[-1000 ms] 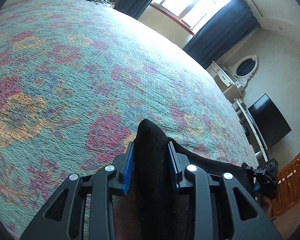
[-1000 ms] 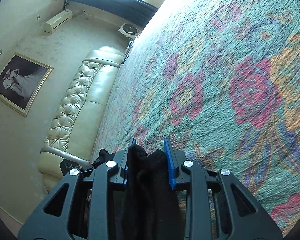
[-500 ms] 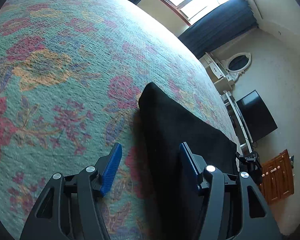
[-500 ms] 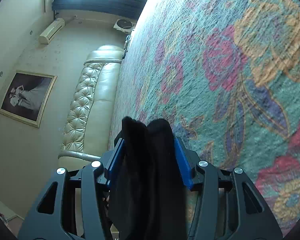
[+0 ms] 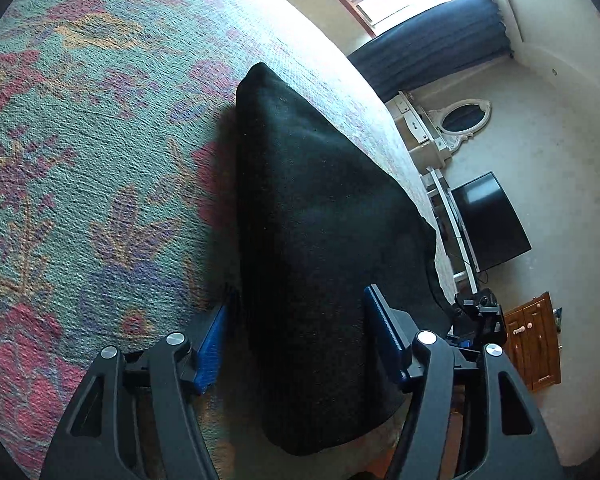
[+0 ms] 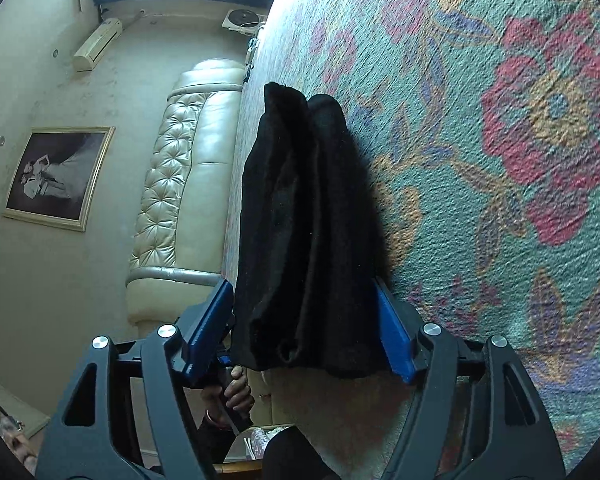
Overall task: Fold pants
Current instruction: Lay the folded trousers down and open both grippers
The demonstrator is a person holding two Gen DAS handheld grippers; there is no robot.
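Now the black knit pants (image 5: 320, 240) lie folded in layers on the floral quilted bed (image 5: 80, 160), mid-frame. Left tongs (image 5: 296, 340) stand released around one edge; right tongs (image 6: 304, 320) are opening, fabric between them. Probably only smoothing remains.

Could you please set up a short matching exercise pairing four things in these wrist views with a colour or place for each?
Things:
1. pants
2. bedspread
3. framed picture
4. television

Descriptions:
A. floral, teal with red and orange flowers
B. hanging on the wall beside the tufted headboard
C. black cloth lying on the bed
D. dark screen near the oval mirror

Pairs: 1-C, 2-A, 3-B, 4-D
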